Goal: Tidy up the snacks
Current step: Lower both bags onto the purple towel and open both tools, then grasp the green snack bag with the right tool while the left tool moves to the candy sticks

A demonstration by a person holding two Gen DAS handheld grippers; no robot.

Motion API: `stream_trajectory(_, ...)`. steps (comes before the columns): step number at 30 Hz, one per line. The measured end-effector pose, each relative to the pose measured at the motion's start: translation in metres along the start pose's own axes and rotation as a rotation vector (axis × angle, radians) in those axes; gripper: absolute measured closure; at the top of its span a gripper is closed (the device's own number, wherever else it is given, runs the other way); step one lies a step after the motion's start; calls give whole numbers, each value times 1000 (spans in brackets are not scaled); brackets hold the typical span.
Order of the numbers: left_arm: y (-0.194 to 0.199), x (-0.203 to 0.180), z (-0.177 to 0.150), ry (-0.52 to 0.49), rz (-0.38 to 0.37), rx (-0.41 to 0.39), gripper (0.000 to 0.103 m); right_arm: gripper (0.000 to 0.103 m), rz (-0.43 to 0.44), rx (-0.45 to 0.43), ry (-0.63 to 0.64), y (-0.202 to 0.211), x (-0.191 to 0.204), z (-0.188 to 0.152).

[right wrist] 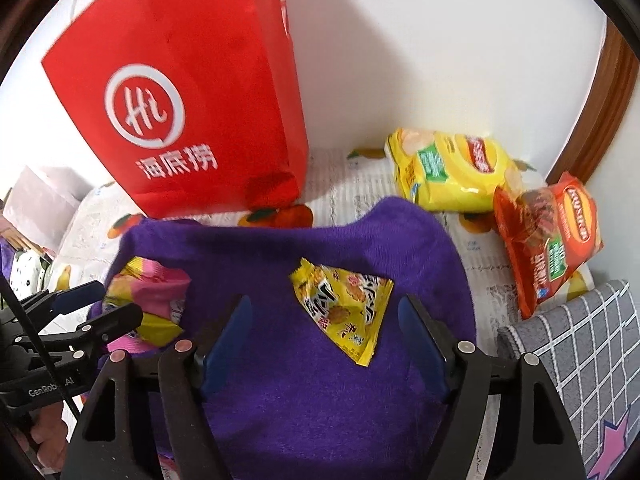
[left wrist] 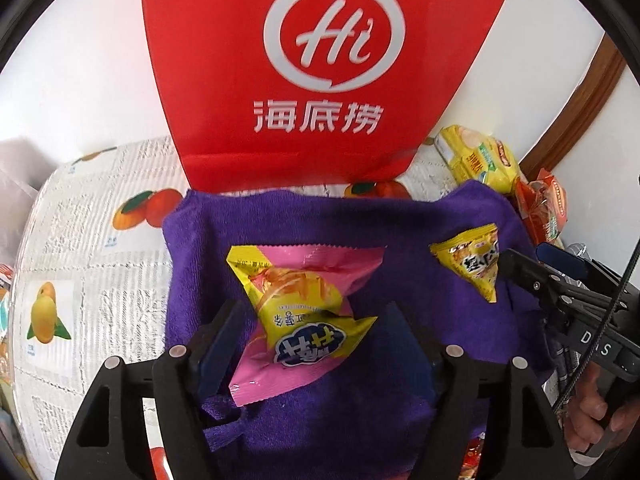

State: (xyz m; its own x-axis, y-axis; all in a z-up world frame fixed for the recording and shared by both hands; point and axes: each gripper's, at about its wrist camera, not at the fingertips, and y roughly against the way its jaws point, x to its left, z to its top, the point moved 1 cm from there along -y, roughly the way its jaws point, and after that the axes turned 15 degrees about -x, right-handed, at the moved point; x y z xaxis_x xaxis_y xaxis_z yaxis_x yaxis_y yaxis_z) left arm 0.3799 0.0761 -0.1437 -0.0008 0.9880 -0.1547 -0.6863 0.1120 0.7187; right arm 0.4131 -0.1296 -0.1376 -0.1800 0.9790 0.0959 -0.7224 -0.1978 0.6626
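A fruit-printed tablecloth (left wrist: 80,216) carries a fuzzy purple towel (left wrist: 320,420); on it, the left gripper (left wrist: 312,320) gapes around a crinkly pink-yellow snack packet (left wrist: 296,304), the right gripper (right wrist: 324,320) around a triangular yellow sachet (right wrist: 344,308), neither gripped

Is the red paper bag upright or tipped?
Upright: the red paper bag stands on its base behind the purple towel, logo facing forward.

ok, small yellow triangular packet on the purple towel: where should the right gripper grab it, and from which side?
Grip the small yellow triangular packet across its wide upper body, not the thin lower tip. It lies flat on the purple towel, so come from above, one finger each side. The right gripper is open and already straddles it, pads clear of it. Closing may pinch towel pile too.
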Motion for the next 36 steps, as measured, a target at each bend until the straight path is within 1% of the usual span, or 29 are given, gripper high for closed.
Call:
stream_trajectory(4,10,0,5,8,-6,-26,31,27,-19,-63,-9,17,0,7)
stream_trajectory(8,18,0,8,8,-10,-45,31,27,-31,-100,-15,35,0,14)
stream_trajectory(12,30,-3,11,1,-13,-72,31,27,-50,-143,-20,56,0,11)
stream_trajectory(16,41,-9,13,-16,-18,-99,31,27,-45,-127,-27,75,-2,-2)
stream_trajectory(20,55,-17,15,-38,-23,-120,31,27,-25,-93,-67,96,-11,-17)
stream_trajectory(26,90,-24,18,-57,-51,-180,31,27,-49,-89,-72,131,-22,-43)
stream_trajectory(28,102,-23,18,-43,-56,-201,31,27,-47,-89,-69,142,-25,-53)
stream_trajectory(32,118,-15,7,1,-86,-193,31,27,-48,-75,-76,152,-31,-77)
stream_trajectory(36,126,-9,-9,10,-91,-169,31,27,-38,-30,-90,150,-35,-107)
